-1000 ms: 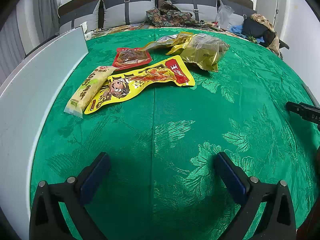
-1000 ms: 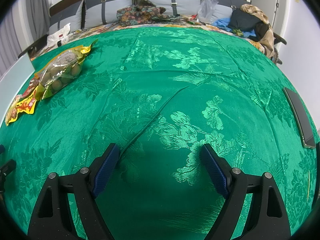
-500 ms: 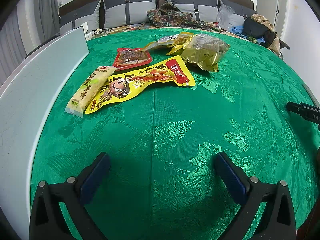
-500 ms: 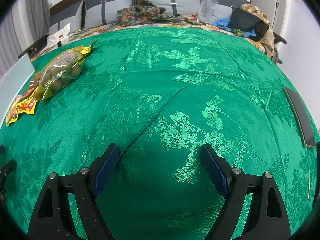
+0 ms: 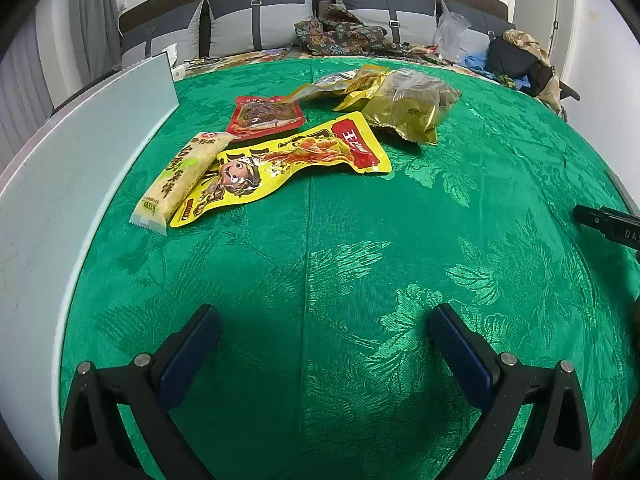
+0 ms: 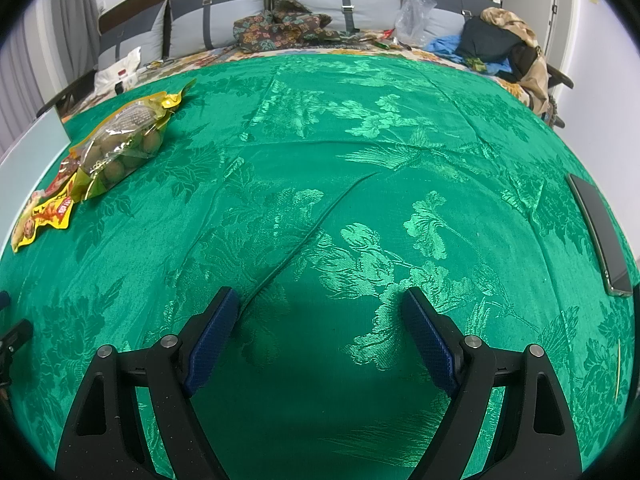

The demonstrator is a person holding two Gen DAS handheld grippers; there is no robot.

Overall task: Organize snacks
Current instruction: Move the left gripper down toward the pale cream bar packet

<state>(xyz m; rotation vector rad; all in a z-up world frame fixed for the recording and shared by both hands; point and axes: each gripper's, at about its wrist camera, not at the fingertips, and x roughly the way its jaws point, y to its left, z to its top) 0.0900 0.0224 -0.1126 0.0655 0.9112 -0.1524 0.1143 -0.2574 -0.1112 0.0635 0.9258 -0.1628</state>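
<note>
Both claws hang low over the green brocade tablecloth (image 5: 360, 240), and neither holds anything. The left claw (image 5: 324, 320) has its blue-padded fingers (image 5: 188, 356) spread wide apart above bare cloth. The right claw (image 6: 320, 304) is spread just the same, its fingers over a long crease in the fabric.

The snacks lie in a loose cluster on the far left part of the tabletop, well ahead of the left claw. Nearest is a pale yellow rice-cracker packet (image 5: 176, 180), lying flat with its long side partly under the edge of a long yellow pouch with a cartoon face (image 5: 280, 164). Beyond those sits a small red pouch (image 5: 264, 116), touching the tip of the cracker packet. Further back and to the right is a clear-and-gold bag of round brown nuts (image 5: 404, 100), with another gold-edged clear bag (image 5: 332, 84) tucked against its left side.

From the right wrist view the same nut bag (image 6: 120, 140) shows at far left, with the end of the yellow pouch (image 6: 44, 216) just below it.

A pale blue-grey board (image 5: 80, 152) stands along the left edge of the cloth. A dark phone (image 6: 600, 232) lies flat near the right edge. Beyond the tabletop is a sofa with grey cushions (image 5: 256, 28), strewn with patterned fabric (image 5: 340, 32) and clothing.
</note>
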